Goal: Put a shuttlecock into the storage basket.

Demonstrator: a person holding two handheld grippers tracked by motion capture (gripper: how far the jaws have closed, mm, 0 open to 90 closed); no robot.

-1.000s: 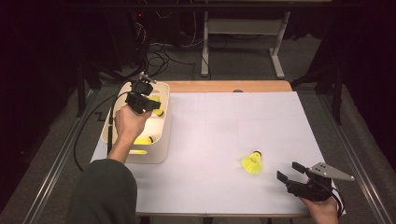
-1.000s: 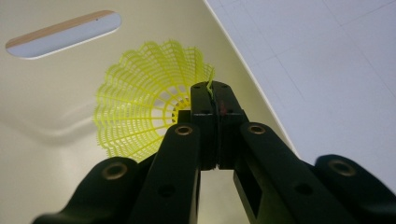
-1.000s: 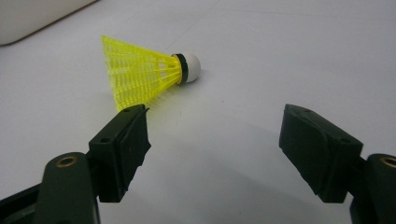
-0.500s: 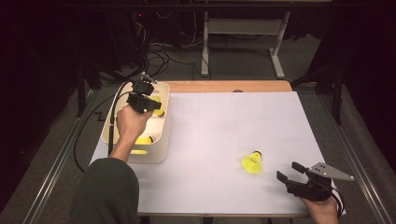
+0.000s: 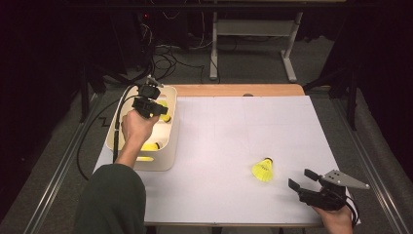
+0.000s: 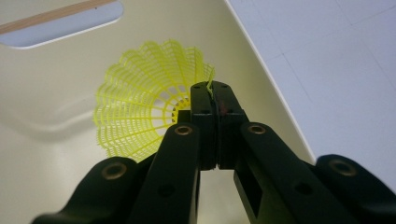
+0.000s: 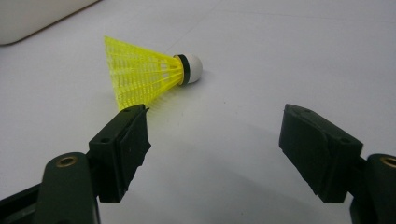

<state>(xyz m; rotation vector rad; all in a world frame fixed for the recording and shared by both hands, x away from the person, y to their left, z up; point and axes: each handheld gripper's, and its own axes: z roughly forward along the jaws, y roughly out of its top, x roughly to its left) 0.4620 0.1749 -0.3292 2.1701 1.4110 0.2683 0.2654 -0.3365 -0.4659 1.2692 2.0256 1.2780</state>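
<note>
White table: shuttlecock pinched by left gripper inside bin.

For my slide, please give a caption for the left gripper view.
Left gripper shut on the yellow shuttlecock's skirt rim inside the cream bin.

A yellow shuttlecock lies on the white table, beyond the right hand-held gripper's wide-apart jaws.

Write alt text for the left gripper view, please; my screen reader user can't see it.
The left gripper, shut, pinches the rim of a yellow mesh shuttlecock inside a cream plastic bin. The bin's handle slot shows at upper left, and the white table lies beyond its wall at right.
</note>
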